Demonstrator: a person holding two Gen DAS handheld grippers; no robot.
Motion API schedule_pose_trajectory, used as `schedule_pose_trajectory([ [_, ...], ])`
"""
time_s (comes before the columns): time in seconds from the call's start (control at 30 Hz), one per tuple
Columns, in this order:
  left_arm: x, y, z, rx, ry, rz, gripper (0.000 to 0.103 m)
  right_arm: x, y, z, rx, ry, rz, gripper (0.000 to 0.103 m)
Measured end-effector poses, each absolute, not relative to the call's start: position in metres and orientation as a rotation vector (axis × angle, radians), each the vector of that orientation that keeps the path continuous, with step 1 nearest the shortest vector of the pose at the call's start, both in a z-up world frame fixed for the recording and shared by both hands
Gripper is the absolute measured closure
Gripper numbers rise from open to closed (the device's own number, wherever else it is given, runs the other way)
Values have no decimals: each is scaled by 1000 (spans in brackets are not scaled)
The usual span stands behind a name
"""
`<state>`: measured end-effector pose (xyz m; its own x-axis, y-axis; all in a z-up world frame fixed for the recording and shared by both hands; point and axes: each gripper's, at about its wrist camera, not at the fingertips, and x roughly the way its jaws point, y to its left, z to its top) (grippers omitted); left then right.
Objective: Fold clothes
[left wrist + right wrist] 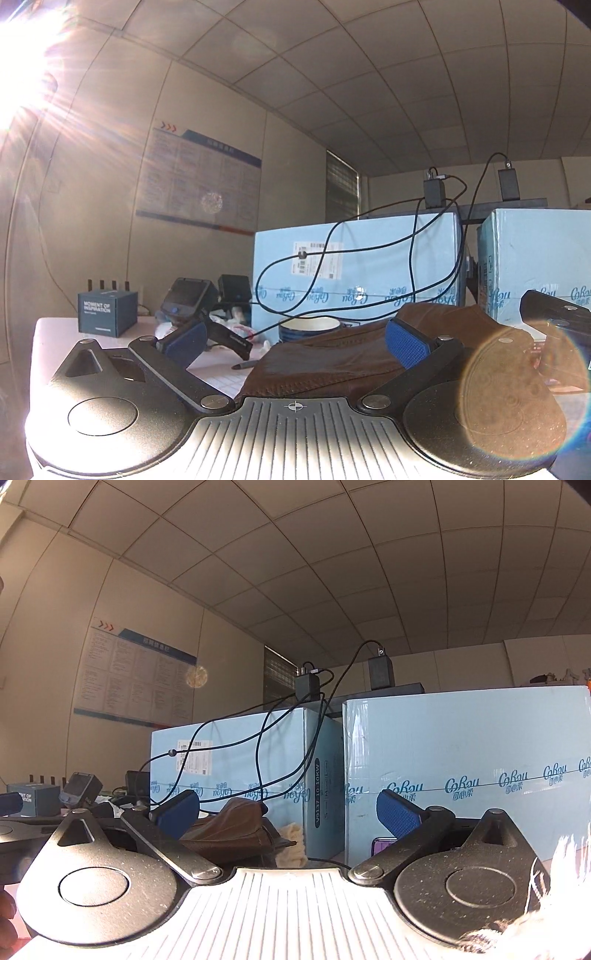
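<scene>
A brown leather-like garment (332,362) lies bunched on the white table, right in front of my left gripper (295,339). That gripper is open, its blue pads (404,343) spread wide with the garment's near edge between them, not pinched. In the right wrist view the same brown garment (229,830) sits ahead and left of my right gripper (288,812), which is open with nothing between its fingers. A pale knitted cloth (291,842) lies just behind the brown one. A fringed white fabric edge (554,904) shows at the lower right.
Two light blue cardboard boxes (354,273) (465,760) stand close behind the clothes, with black cables (369,266) looped over them. A blue bowl (310,328), a pen (245,365), a handheld scanner (192,299) and a small dark box (105,310) occupy the table's left. Sun glare washes the upper left.
</scene>
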<state>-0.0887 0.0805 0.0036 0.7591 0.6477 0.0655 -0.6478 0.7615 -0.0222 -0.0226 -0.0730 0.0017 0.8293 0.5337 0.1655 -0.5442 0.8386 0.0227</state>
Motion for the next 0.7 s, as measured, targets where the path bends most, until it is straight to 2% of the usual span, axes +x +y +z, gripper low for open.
schedule_pose_trajectory([
  [0.7, -84, 77, 2, 35, -54, 729, 0, -22, -76, 1, 93, -159, 583, 0],
])
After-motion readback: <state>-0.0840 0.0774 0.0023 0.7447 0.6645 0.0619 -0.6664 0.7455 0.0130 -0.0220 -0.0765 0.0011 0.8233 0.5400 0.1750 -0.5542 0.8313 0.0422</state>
